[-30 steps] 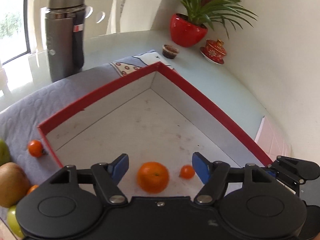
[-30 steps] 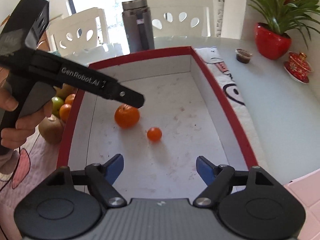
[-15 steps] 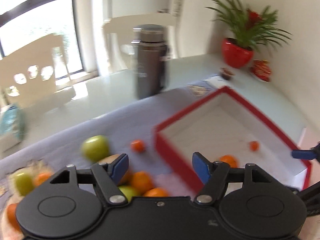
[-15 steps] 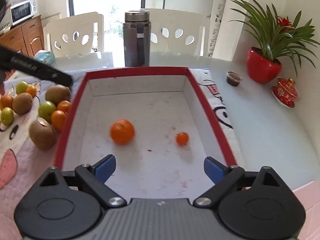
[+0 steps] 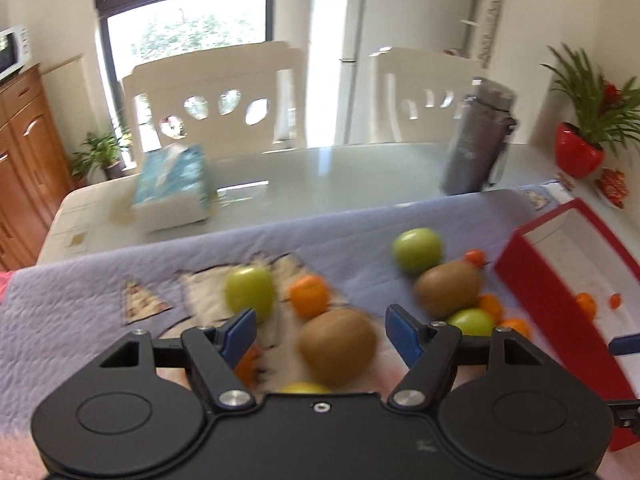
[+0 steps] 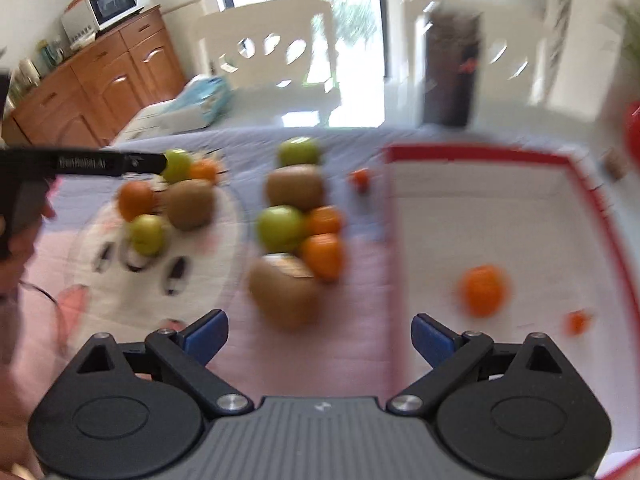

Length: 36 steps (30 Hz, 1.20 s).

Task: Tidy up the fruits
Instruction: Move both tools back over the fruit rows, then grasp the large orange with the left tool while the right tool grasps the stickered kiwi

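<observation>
Two fruits lie in my red box (image 6: 472,153) at the right. My left tongs (image 5: 320,330) are open over a brown kiwi (image 5: 338,346). My right tongs (image 6: 320,334) just opened wide, empty. Next I think I pinch that kiwi.

3 kiwis (image 6: 295,187), 4 green apples (image 6: 280,227), 1 box (image 6: 472,151).

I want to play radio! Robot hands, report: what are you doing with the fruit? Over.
Left gripper open over a kiwi. Right gripper just opened wide, empty. Orange in red box; nothing in the way.
</observation>
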Motion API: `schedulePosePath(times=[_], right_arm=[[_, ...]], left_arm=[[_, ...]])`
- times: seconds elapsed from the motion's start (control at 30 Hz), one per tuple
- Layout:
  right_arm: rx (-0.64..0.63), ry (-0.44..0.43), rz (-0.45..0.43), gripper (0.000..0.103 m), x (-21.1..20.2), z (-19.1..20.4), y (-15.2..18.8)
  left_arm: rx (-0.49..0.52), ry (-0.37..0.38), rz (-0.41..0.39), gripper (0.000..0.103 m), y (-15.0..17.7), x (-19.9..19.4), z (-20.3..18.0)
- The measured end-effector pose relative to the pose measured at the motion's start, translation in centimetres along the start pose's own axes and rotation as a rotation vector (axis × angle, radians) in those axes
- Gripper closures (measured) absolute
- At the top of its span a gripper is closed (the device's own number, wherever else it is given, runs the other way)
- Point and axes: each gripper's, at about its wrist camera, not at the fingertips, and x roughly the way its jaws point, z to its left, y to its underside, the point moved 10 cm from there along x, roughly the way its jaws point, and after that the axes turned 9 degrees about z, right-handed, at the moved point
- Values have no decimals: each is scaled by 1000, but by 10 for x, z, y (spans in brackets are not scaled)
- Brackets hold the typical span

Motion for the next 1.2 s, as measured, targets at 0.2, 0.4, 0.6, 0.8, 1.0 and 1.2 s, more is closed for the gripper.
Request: schedulePosePath(times=[0.2,0.4,0.6,0.8,1.0,1.2], right_arm=[[162,-130,111,3,42,17,-16],[105,-3,137,3,63,21,-28],[17,100,219,0,92,24,-20],[-57,188,246,0,112,27,-16],[-51,182,248,0,111,27,-16],[-55,188,208,0,110,27,-15]], left_arm=[[-2,4,79,18,17,19,39],[-34,40,123,18,25,36,56],[42,9,113,18,26,35,45],[107,-26,125,13,27,42,47],[14,-12,208,12,32,72,74],[3,-13,221,8,35,83,76]])
